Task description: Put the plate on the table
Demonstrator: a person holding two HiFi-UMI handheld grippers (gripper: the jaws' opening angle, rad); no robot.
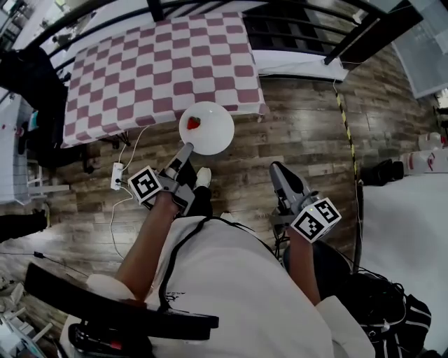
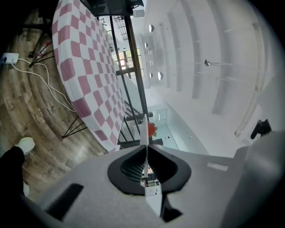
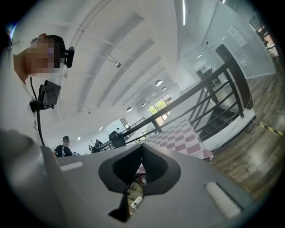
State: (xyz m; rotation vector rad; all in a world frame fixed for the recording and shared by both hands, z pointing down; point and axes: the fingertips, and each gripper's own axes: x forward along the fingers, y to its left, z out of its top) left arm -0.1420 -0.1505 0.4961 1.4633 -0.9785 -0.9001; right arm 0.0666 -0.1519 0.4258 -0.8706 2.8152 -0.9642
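**Plate held at the table's near edge**

Wood-plank flooring (image 1: 301, 133) filled the room below the head view, with a table under a pink-and-white checked cloth (image 1: 161, 70) standing ahead of the person.

The round white plate (image 1: 210, 129) was pinched at its near rim by the left gripper (image 1: 183, 155). The pads (image 2: 131, 164) were pressed onto the rim from both sides, with only the plate's thickness between them. From the fingers the plate reached away toward the table. It was held in the air, mostly above the floor, and its far rim overlapped the cloth's near hem in the head view.

Being round, the plate had no long axis. It lay face up and roughly level. In the left gripper view it showed edge-on, as a thin white line rising from between the jaws. A small red piece of food (image 1: 193, 123) sat on its left part.

The right gripper (image 1: 278, 170) was held lower and well apart from the plate, its jaws closed together on nothing.

A white power strip (image 1: 117, 175) with trailing cables lay on the floor left of the plate. The person's white shoe (image 1: 203, 177) was just below it. A black railing (image 1: 294, 14) ran behind the table, and yellow-black tape (image 1: 344, 115) crossed the floor to the right.
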